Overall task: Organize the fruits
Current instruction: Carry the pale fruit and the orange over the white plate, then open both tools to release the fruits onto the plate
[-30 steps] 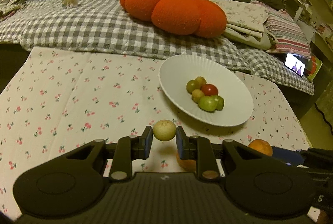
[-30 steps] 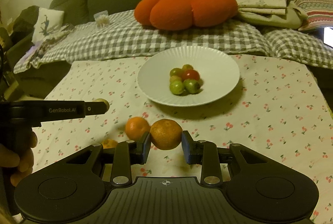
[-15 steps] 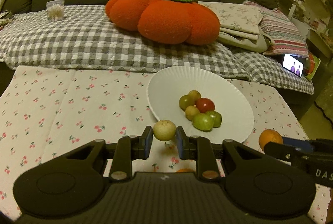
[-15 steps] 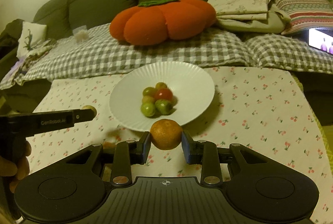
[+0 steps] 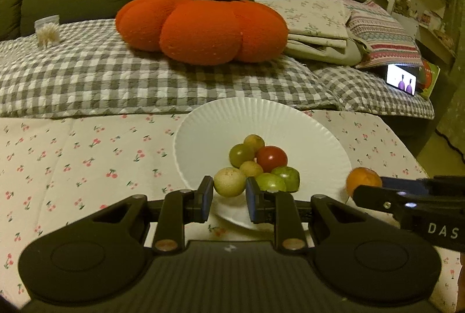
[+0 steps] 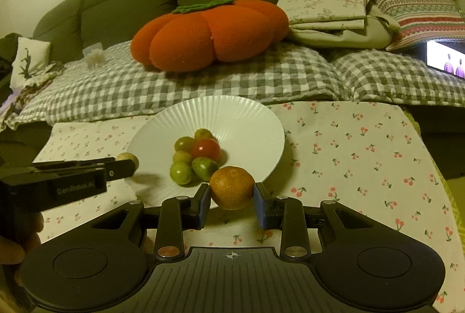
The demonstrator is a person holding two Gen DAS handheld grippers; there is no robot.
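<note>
A white ribbed plate [image 5: 305, 132] [image 6: 247, 124] sits on the cherry-print tablecloth and holds several small green, yellow and red fruits [image 5: 271, 158] [image 6: 205, 148]. My left gripper [image 5: 228, 193] is shut on a pale yellow-green fruit [image 5: 229, 181], held over the plate's near rim; it also shows in the right wrist view [image 6: 128, 159]. My right gripper [image 6: 231, 202] is shut on an orange [image 6: 232, 187], held at the plate's near right rim; the orange also shows in the left wrist view [image 5: 363, 180].
A sofa behind the table carries a checked blanket [image 5: 116, 74], an orange pumpkin cushion [image 5: 200, 28], folded linens [image 5: 319, 31] and a lit phone [image 5: 401, 79]. The tablecloth [image 6: 363, 156] extends right of the plate.
Both grippers have moved forward toward the plate with their fruits. The loose oranges seen on the cloth earlier are out of view.
</note>
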